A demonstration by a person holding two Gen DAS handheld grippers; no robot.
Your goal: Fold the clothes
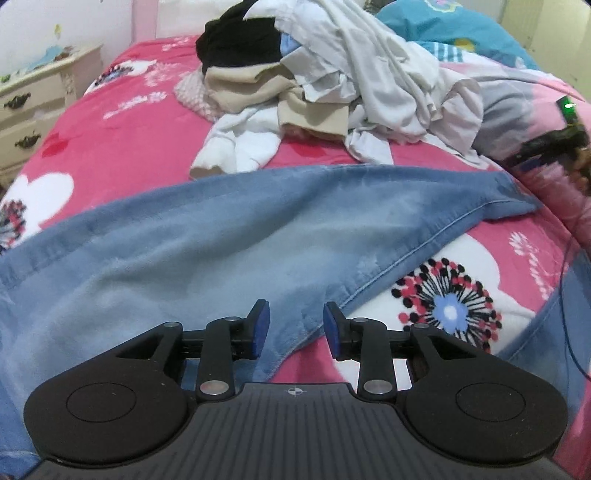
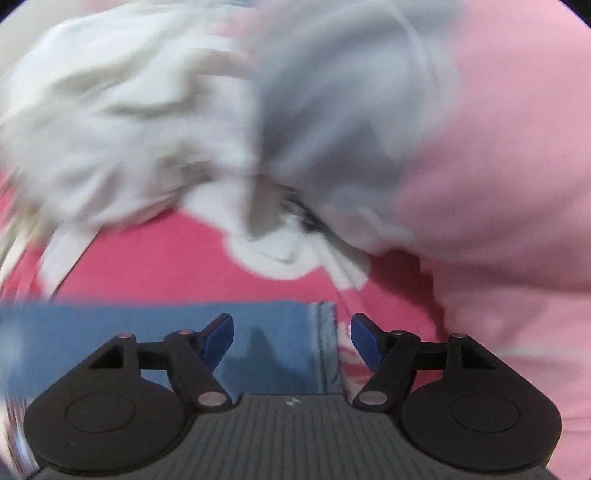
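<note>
jeans (image 1: 221,236) flat on bed, below open left hand-held gripper (image 1: 295,330)

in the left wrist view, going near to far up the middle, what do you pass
left gripper with open jaws → blue jeans → pink floral blanket → pile of unfolded clothes → teal pillow

I can read no words, numbers or brand names anywhere in either view. The only sign is a small white crosshair mark (image 1: 294,391) printed on the ribbed grey body of my left gripper (image 1: 295,334); a matching small white mark (image 2: 292,402) sits on my right gripper (image 2: 291,341), too blurred to make out.
</note>
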